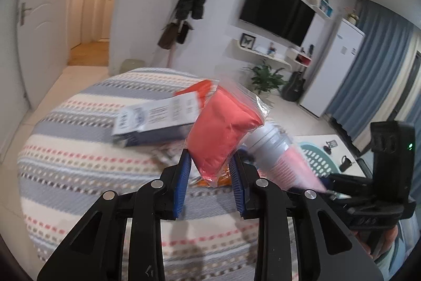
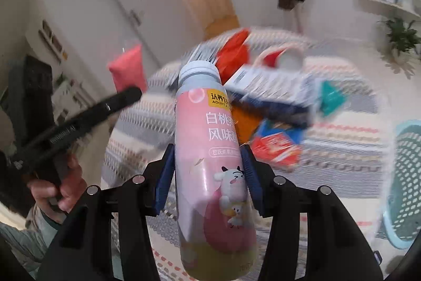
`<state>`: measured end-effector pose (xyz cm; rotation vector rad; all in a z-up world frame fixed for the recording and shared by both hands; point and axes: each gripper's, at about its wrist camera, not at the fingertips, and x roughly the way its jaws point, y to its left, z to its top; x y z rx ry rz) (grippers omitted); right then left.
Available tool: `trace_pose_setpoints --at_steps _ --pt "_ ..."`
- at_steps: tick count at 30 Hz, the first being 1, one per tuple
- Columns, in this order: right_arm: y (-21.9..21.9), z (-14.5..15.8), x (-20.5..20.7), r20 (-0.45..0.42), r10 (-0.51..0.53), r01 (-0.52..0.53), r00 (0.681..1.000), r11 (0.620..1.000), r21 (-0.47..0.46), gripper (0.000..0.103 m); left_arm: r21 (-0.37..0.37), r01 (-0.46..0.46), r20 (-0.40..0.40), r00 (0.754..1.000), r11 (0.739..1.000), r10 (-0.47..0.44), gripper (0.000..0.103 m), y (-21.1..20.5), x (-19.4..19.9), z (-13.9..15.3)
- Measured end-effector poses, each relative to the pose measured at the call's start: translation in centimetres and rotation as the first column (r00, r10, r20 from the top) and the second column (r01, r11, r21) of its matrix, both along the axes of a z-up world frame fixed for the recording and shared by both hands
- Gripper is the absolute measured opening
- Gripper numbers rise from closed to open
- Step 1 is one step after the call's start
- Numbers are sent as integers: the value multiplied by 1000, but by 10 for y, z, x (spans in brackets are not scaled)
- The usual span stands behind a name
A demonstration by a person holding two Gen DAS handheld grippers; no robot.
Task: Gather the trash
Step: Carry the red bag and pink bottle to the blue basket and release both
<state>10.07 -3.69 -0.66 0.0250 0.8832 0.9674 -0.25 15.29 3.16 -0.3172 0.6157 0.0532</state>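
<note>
Above the striped round table, your left gripper was clamped on a coral-red packet in clear wrap, its blue pads pressing the packet's lower end from both sides while the rest stood up and leaned away from the camera. Beyond the packet, a white and navy carton lay on the table, blurred, with an orange-red flap at its far end.

Your right gripper was clenched around a pink yogurt-drink bottle, gripped at mid-body with its pale blue cap pointing away from the camera, over the table. Past the bottle, still on the table, lay a loose, blurred heap of trash: the carton, a red wrapper, a small red box and a red and white cup on its side. At the right side of the table stood a light blue perforated basket; whether it touched the table could not be told.
</note>
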Motion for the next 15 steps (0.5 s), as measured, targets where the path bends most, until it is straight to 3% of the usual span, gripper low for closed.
trace_pose_setpoints --at_steps 4,9,15 --pt "-44 18 12 51 -126 124 991 992 35 47 28 61 14 998 998 -62 28 -26 22 10" --pt "-108 26 37 68 -286 282 956 958 59 47 47 155 19 987 987 -156 28 -71 61 17" --pt "-179 8 63 72 -487 487 870 873 26 47 37 285 -21 958 958 -285 28 -139 115 9"
